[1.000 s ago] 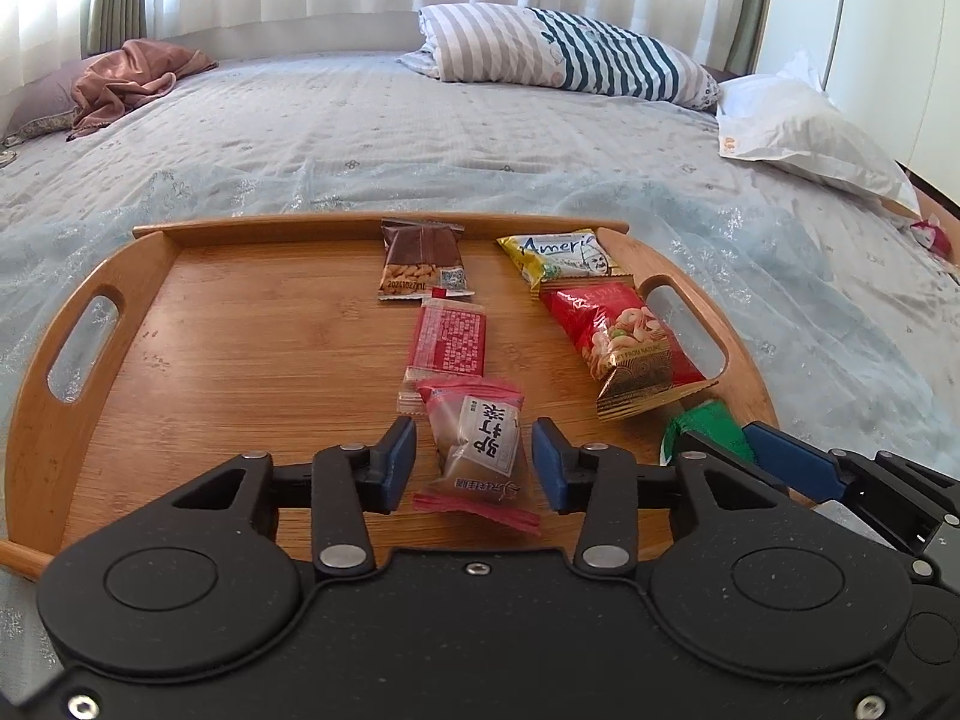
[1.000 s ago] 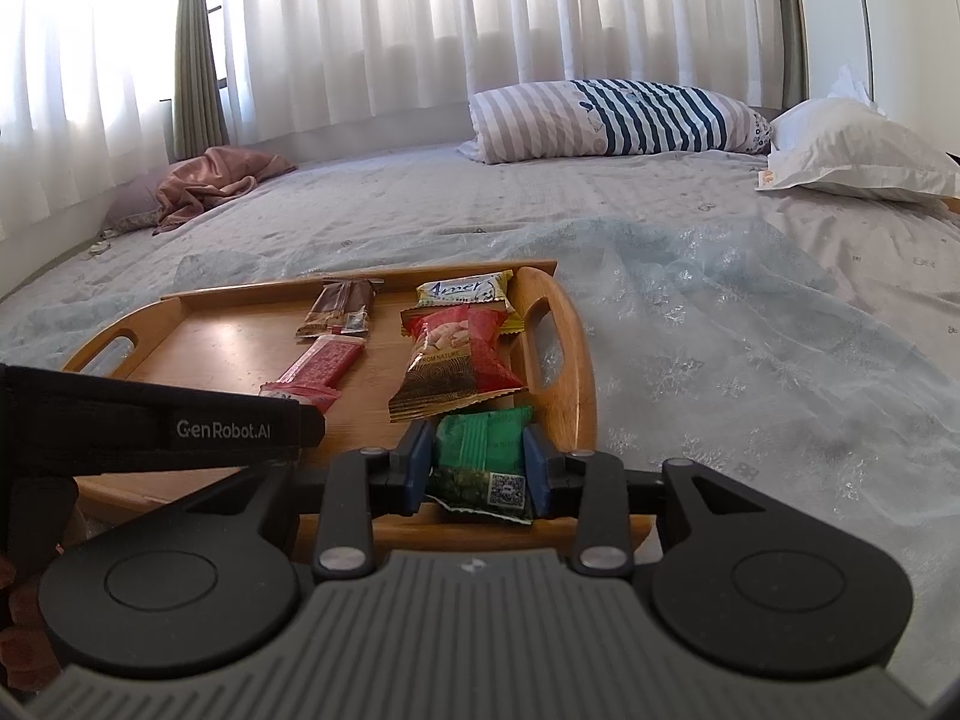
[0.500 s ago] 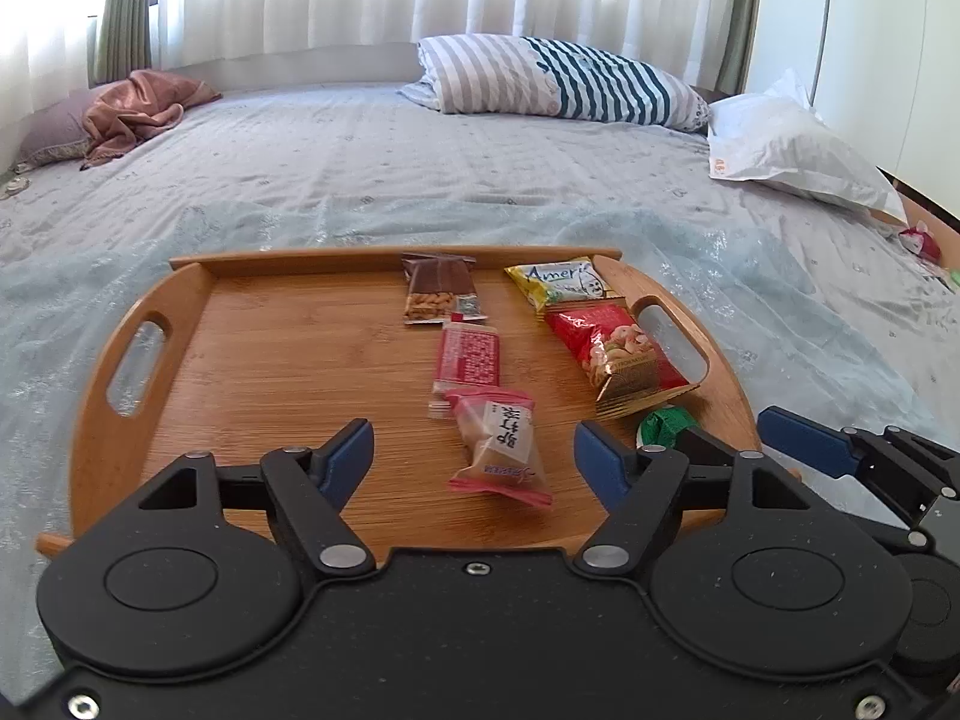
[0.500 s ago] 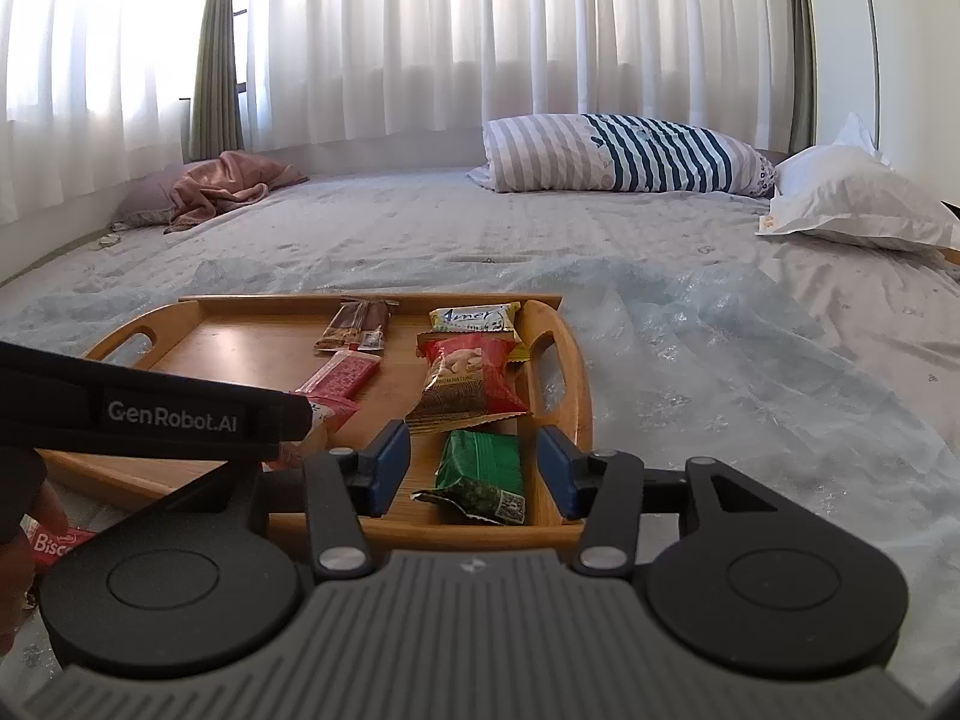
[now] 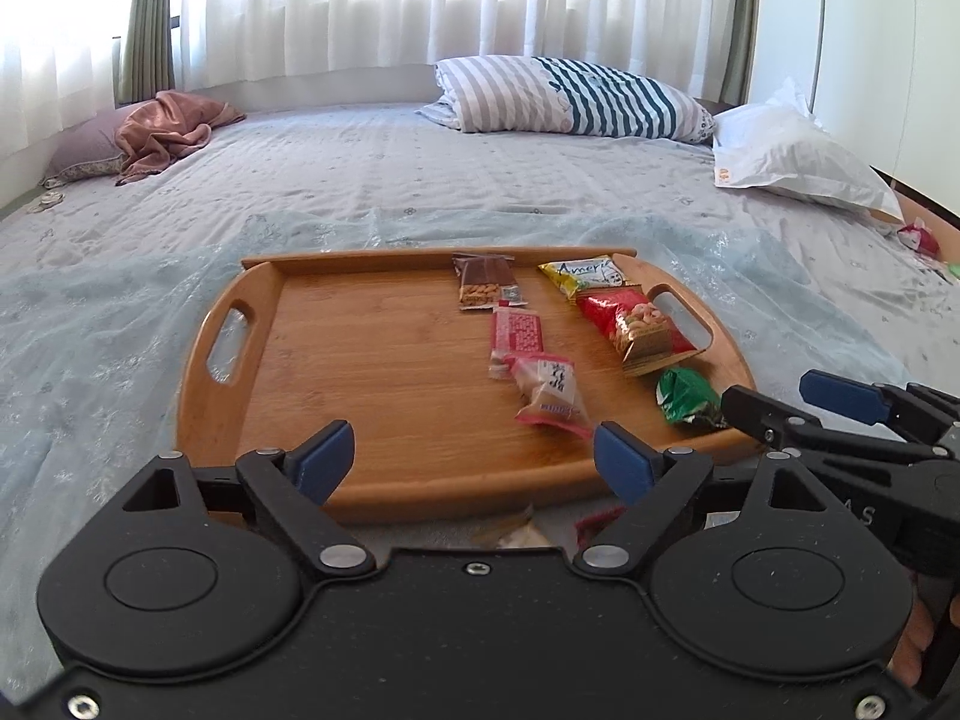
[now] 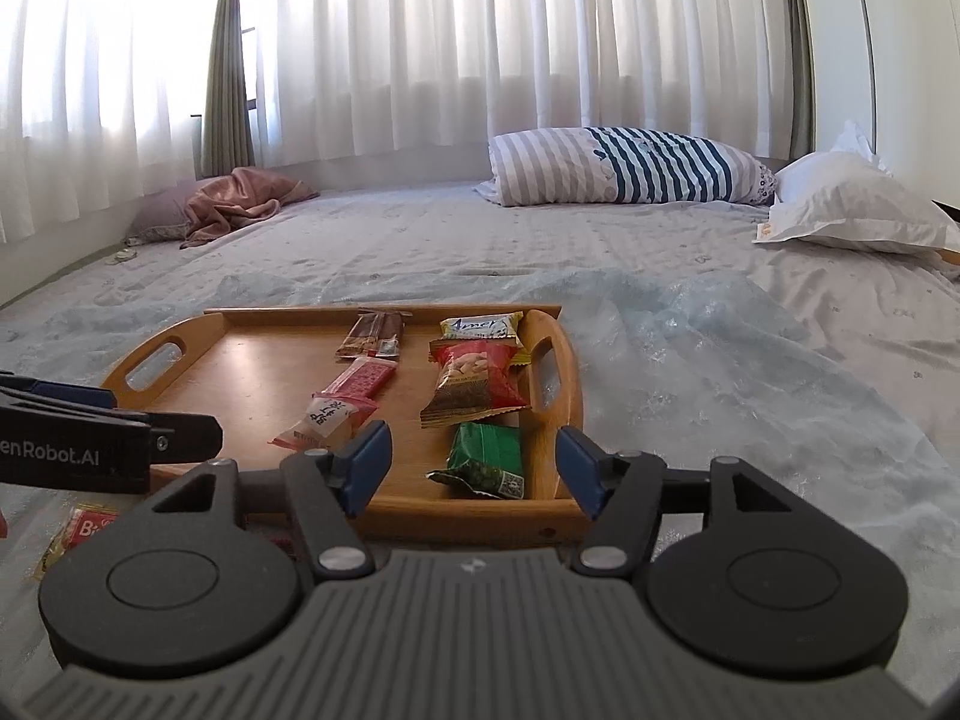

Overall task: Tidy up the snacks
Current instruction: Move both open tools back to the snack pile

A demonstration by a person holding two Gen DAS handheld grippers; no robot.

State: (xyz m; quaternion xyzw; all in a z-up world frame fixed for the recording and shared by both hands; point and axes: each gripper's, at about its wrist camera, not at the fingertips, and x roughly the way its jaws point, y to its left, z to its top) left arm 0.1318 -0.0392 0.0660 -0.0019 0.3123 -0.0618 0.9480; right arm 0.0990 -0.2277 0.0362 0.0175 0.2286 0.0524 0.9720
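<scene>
With both the left gripper (image 5: 474, 459) and right gripper (image 6: 474, 471) just spread wide and empty, the pink packet (image 5: 549, 390) and green packet (image 6: 487, 459) lie released on the tray (image 5: 372, 480), so we back off without nudging them.

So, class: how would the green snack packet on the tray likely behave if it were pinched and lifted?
The green packet looks crinkled, so it would probably flex and crumple. It seems small and light. Lying flat on the tray, it shouldn't roll.
</scene>
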